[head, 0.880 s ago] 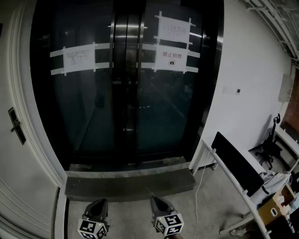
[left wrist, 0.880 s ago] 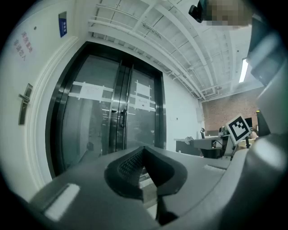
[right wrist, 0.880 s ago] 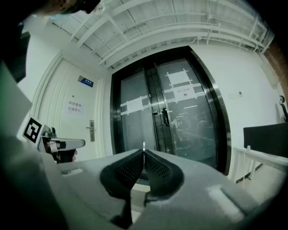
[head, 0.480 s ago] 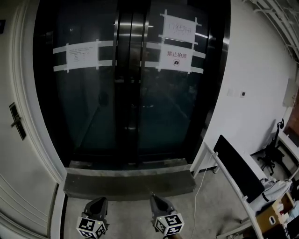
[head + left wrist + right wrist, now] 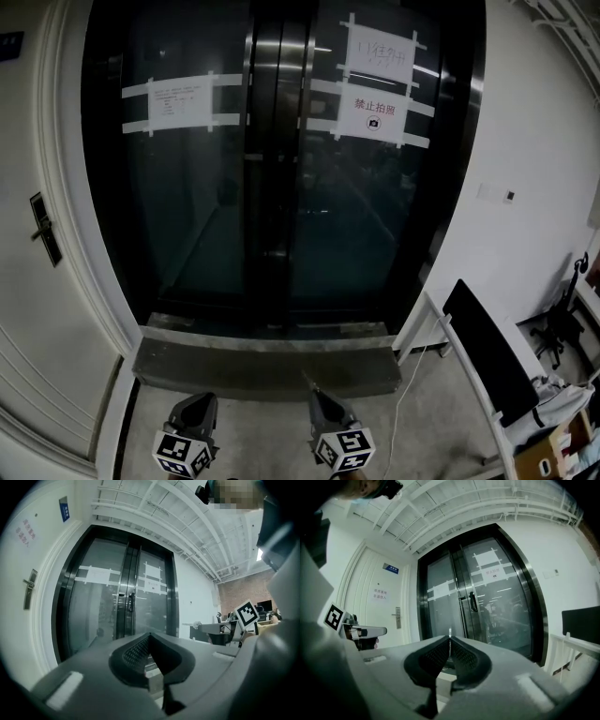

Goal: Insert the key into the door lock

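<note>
A thin metal key (image 5: 450,632) sticks out past the tips of my right gripper (image 5: 449,640), which is shut on it and held level. In the head view the right gripper (image 5: 313,397) is at the bottom centre. My left gripper (image 5: 199,405) is beside it, with its jaws together and nothing between them (image 5: 149,636). The white door at the left carries a dark lock plate with a handle (image 5: 43,230), also seen in the left gripper view (image 5: 30,588) and the right gripper view (image 5: 397,617). Both grippers are far from it.
A dark glass double door (image 5: 281,169) with taped paper notices (image 5: 183,103) fills the wall ahead, behind a raised stone step (image 5: 267,361). A desk with a black monitor (image 5: 492,352) and a cable stands at the right. A person's hand holds each gripper.
The glass door and the white door's lock plate have slid right and down in the head view. Both grippers keep their place at the bottom of the frame.
</note>
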The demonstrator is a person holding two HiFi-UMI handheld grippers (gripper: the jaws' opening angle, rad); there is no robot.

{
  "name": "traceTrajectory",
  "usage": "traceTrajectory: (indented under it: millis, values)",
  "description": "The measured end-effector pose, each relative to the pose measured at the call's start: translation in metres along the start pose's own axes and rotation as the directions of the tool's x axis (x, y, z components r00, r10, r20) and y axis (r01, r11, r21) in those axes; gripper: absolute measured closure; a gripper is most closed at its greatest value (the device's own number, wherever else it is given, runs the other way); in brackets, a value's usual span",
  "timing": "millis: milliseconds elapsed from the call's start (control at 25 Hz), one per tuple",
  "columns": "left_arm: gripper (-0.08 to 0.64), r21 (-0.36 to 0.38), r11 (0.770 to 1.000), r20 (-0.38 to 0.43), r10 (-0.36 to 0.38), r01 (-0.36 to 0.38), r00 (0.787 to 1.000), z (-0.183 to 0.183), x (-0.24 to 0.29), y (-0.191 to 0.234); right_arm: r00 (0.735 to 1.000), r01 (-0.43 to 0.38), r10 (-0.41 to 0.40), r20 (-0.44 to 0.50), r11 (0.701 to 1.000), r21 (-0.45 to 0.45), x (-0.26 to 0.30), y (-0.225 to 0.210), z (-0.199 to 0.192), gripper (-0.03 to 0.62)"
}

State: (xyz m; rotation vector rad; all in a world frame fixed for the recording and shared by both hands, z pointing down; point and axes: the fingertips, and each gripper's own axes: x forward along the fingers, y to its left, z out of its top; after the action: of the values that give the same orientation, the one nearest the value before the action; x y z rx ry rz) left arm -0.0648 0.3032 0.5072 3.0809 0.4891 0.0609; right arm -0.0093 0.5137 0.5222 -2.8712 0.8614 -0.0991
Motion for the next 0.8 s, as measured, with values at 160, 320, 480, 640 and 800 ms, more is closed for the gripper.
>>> traceTrajectory:
  millis: [160,320,480,640,800]
  values:
    - [0.557,0.005,1.000,0.001,0.006,-0.006,1.000,0.000,0.016,0.014,1.000,-0.020,0.020,-0.004,1.000,0.012,0.023,0.003,-0.002,0.583]
    - [0.557,-0.022,1.000,-0.009,-0.008,0.007,1.000,0.006,0.036,0.027,1.000,-0.025,0.025,-0.001,1.000,0.015,0.052,0.002,-0.001,0.583]
    - [0.557,-0.038,0.999,-0.009,-0.019,0.018,1.000,0.008,0.059,0.054,1.000,-0.022,0.022,0.006,1.000,0.001,0.089,0.002,0.004,0.583]
    - [0.557,-0.039,0.999,-0.003,0.000,0.000,1.000,0.016,0.081,0.096,0.999,-0.033,0.033,-0.006,0.999,-0.009,0.137,0.010,0.010,0.583]
    - [0.557,-0.051,0.998,0.001,0.025,-0.025,1.000,0.026,0.097,0.148,0.998,-0.064,0.064,-0.011,0.998,-0.025,0.193,0.029,0.018,0.583]
